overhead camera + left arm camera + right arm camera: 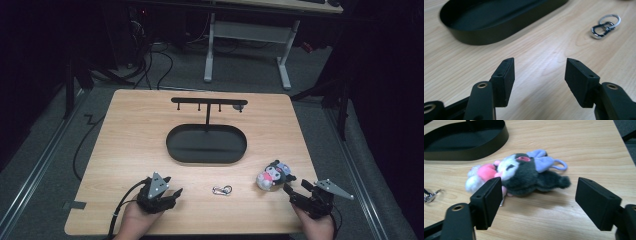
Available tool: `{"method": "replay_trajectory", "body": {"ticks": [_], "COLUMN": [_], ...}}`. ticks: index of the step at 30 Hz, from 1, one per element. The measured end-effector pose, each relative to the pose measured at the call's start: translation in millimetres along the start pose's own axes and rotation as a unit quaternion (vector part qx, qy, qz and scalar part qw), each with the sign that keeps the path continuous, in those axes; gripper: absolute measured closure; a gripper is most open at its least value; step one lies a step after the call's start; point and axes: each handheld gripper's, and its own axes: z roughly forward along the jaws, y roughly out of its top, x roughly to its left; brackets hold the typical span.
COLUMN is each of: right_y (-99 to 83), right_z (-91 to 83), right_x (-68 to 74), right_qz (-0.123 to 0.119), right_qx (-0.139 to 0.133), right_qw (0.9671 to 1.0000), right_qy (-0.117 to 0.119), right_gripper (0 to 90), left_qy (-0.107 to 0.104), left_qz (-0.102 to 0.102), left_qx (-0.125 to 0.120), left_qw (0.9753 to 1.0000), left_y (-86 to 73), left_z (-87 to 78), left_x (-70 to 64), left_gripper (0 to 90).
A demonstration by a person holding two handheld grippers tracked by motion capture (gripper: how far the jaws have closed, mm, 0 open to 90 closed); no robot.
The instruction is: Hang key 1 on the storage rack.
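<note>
A small plush toy (272, 175), dark grey with a pink and white front and a lilac loop, lies on its side at the table's front right; up close the plush toy (524, 173) rests just beyond my open right gripper (539, 202). That right gripper (296, 189) sits near the front right edge, empty. A silver carabiner with a key ring (222, 190) lies at the front middle, and the carabiner (604, 26) is ahead and right of my left gripper (539, 72). The left gripper (170, 194) stands open and empty at the front left.
A black oval tray (172, 145) sits mid-table, with a black T-shaped hanger stand (209, 102) rising from its far side. The wooden table (125, 130) ends close behind both hands. White desk legs (209, 55) and cables stand on the floor beyond.
</note>
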Motion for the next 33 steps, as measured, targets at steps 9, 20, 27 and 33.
{"method": "replay_trajectory", "body": {"ticks": [9,20,27,33], "right_y": [-2.9,-4.7,-4.1,1.6], "right_z": [2.6,-1.1,5.3,16.9], "right_x": [13.1,5.7,1.4,-0.2], "right_qz": [-0.039,-0.071,-0.065,-0.064], "right_qx": [0.001,0.005,0.051,0.067], "right_qw": [0.9992,0.9975,0.9965,0.9954], "right_qy": [-0.005,-0.005,-0.012,-0.024], "right_gripper": [30.5,53.4,90.0,90.0], "left_qy": [0.009,0.026,0.034,0.038], "left_qz": [-0.038,-0.063,-0.081,-0.088], "left_qx": [-0.006,0.003,-0.004,-0.009], "left_qw": [0.9992,0.9977,0.9961,0.9953], "left_y": [-4.5,-19.8,-26.5,-33.0], "left_z": [-6.8,-20.4,-24.5,-32.7], "left_x": [31.0,61.0,69.1,70.0], "left_gripper": [41.8,42.9,42.4,42.0]}}
